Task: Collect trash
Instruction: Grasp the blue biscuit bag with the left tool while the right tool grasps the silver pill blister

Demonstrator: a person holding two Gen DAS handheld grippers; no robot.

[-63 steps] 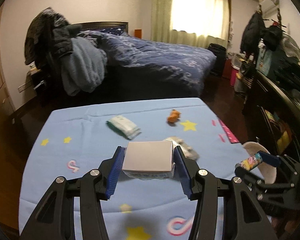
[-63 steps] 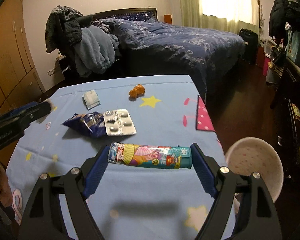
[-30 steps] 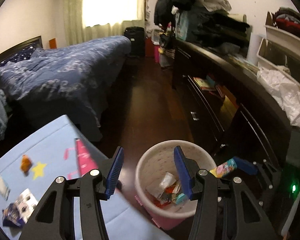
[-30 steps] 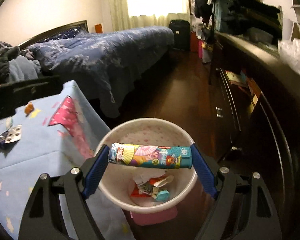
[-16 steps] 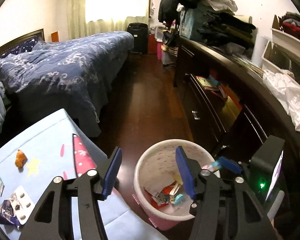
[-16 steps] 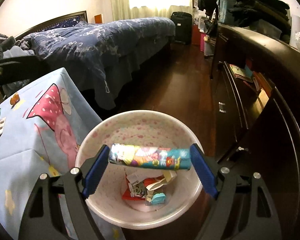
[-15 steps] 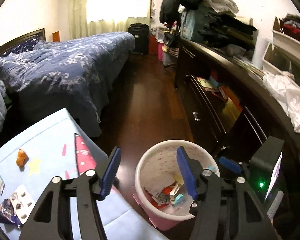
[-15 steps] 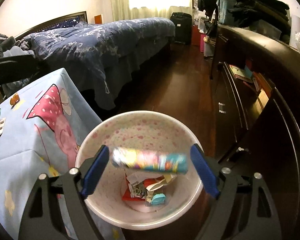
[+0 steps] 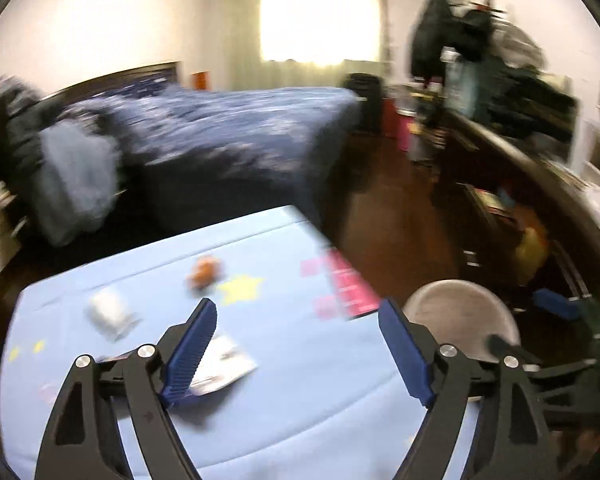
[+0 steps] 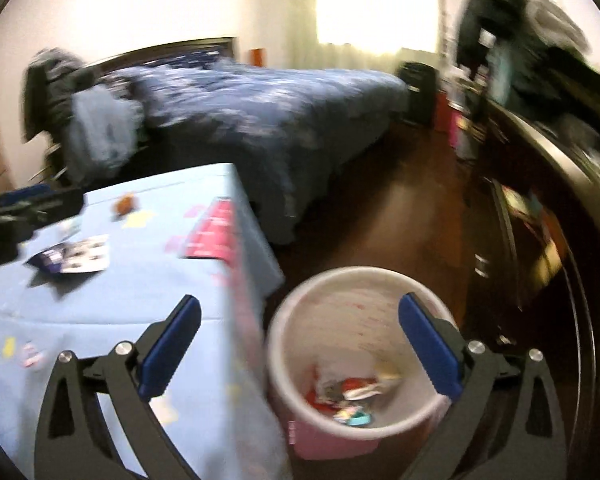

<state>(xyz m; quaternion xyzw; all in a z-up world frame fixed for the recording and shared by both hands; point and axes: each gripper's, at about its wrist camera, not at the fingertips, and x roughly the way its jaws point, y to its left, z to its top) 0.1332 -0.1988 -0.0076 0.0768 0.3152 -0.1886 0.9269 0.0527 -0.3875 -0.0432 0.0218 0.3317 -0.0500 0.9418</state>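
Observation:
Both views are motion-blurred. My left gripper [image 9: 298,354] is open and empty above the light blue table [image 9: 300,400]. On the table lie a pill blister on a dark wrapper [image 9: 220,364], a white tissue pack [image 9: 110,314] and a small orange scrap [image 9: 204,272]. My right gripper [image 10: 300,346] is open and empty over the white trash bin [image 10: 364,312], which holds several bits of trash [image 10: 352,396]. The bin also shows in the left wrist view [image 9: 460,312]. The blister and wrapper also show in the right wrist view [image 10: 74,260].
A bed with a dark blue duvet [image 9: 236,132] stands behind the table. A dark dresser [image 10: 548,220] piled with clothes runs along the right. Dark wooden floor [image 10: 380,216] lies between bed and dresser. The bin stands just off the table's right edge.
My right gripper has opened and the colourful tube has dropped into the bin. My left gripper has swung left from the bin back over the table and opened wider.

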